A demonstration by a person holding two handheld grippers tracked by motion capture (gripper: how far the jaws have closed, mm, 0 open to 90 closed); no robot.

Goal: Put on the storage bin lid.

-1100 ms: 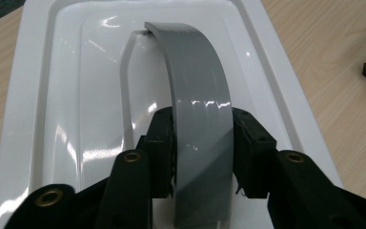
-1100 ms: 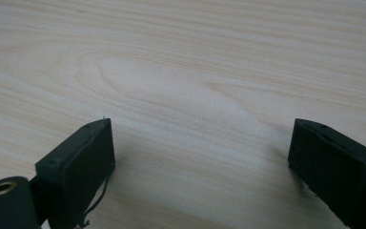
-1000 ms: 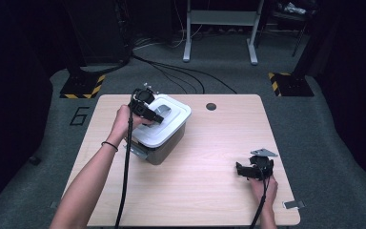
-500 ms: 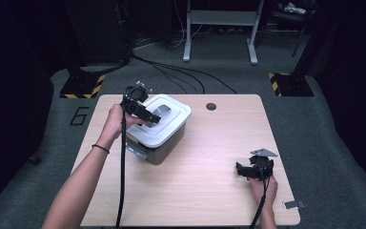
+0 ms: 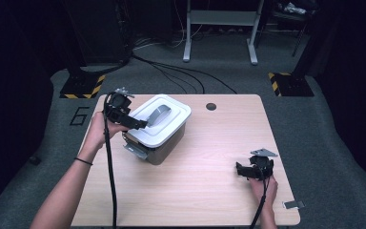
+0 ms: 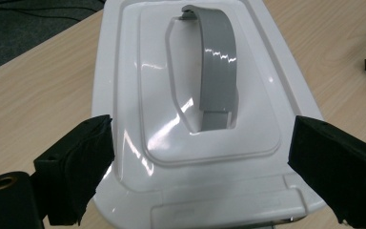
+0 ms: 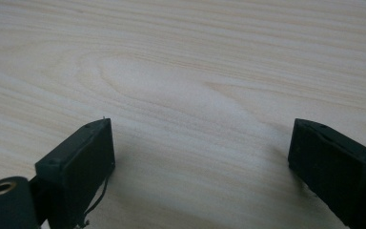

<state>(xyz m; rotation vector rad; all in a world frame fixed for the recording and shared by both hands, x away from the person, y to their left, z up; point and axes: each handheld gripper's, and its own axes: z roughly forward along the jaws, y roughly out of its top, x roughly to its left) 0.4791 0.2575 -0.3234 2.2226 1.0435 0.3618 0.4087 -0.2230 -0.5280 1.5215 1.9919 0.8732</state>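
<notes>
Hovering over the near-left end of the white lid (image 6: 190, 143), the left claw (image 5: 134, 123) is being held with its jaws spread wide, one on either side of the lid's end, and nothing is being pinched or touched by them as far as the left gripper view shows. The lid is sitting flat and closed on the grey container (image 5: 158, 143), which is standing on the left half of the worktop (image 5: 209, 191), toward the far side. The grey handle (image 6: 217, 67) is lying folded down in the lid's recess, untouched. A latch (image 5: 134, 151) is seen hanging at the container's near-left end, just below the lid's edge; whether it is already released cannot be told. The work is judged to be at an early stage: the container is being approached, but no grasp is yet made on the lid, the handle or the latch, so any opening or lifting is left to be done. The right claw (image 5: 246, 170) is being rested low at the near-right of the worktop, well apart from the container, held by the person's right hand (image 5: 263, 187). In the right gripper view its jaws are likewise spread wide over bare wood, with nothing between them, so it is judged to be idle for now.
</notes>
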